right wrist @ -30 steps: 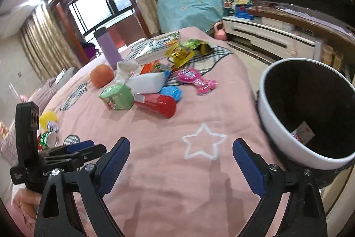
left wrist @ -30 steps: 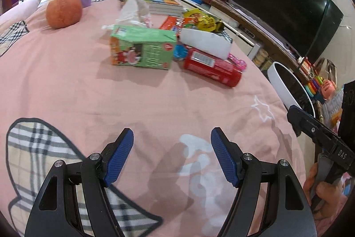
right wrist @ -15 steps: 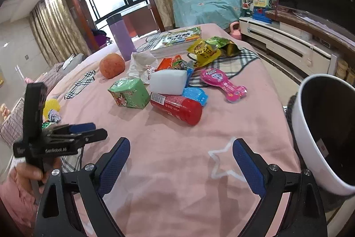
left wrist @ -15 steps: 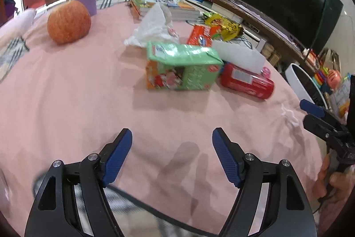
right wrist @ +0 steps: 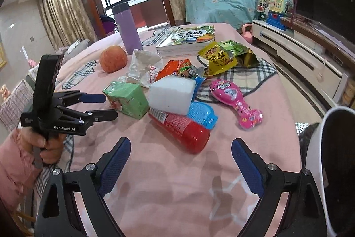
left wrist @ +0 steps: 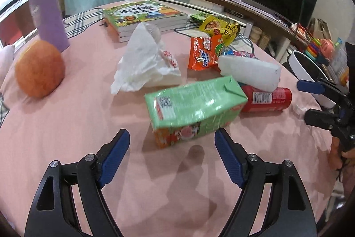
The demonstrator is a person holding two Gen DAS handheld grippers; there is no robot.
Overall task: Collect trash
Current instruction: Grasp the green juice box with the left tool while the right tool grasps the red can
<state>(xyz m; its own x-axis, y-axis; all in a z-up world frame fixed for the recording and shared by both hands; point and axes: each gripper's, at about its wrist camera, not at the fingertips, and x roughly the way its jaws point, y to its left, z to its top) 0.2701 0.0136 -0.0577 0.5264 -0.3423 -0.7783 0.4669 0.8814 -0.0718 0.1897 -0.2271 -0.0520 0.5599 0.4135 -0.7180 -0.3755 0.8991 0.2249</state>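
Note:
A green drink carton [left wrist: 195,107] lies on its side on the pink tablecloth [left wrist: 66,126], just beyond my open, empty left gripper [left wrist: 172,148]; it also shows in the right wrist view [right wrist: 127,99]. Behind it lie a red can [left wrist: 266,99], a white foam block [left wrist: 249,73], a crumpled white bag [left wrist: 144,61] and snack wrappers [left wrist: 205,53]. My right gripper [right wrist: 180,159] is open and empty, short of the red can [right wrist: 179,128]. The left gripper [right wrist: 97,107] shows there beside the carton. A white trash bin [right wrist: 332,161] stands at the right.
An orange [left wrist: 40,69], a purple tumbler [left wrist: 47,10] and a stack of books [left wrist: 144,18] sit farther back. A pink toy package [right wrist: 235,101] and blue packet [right wrist: 202,114] lie near the can. The table edge runs along the right, with a TV cabinet [right wrist: 310,59] beyond.
My left gripper has moved forward and right toward the green carton, which now lies close in front of its fingers. My right gripper has swung left toward the pile; the bin has slid to the frame's edge.

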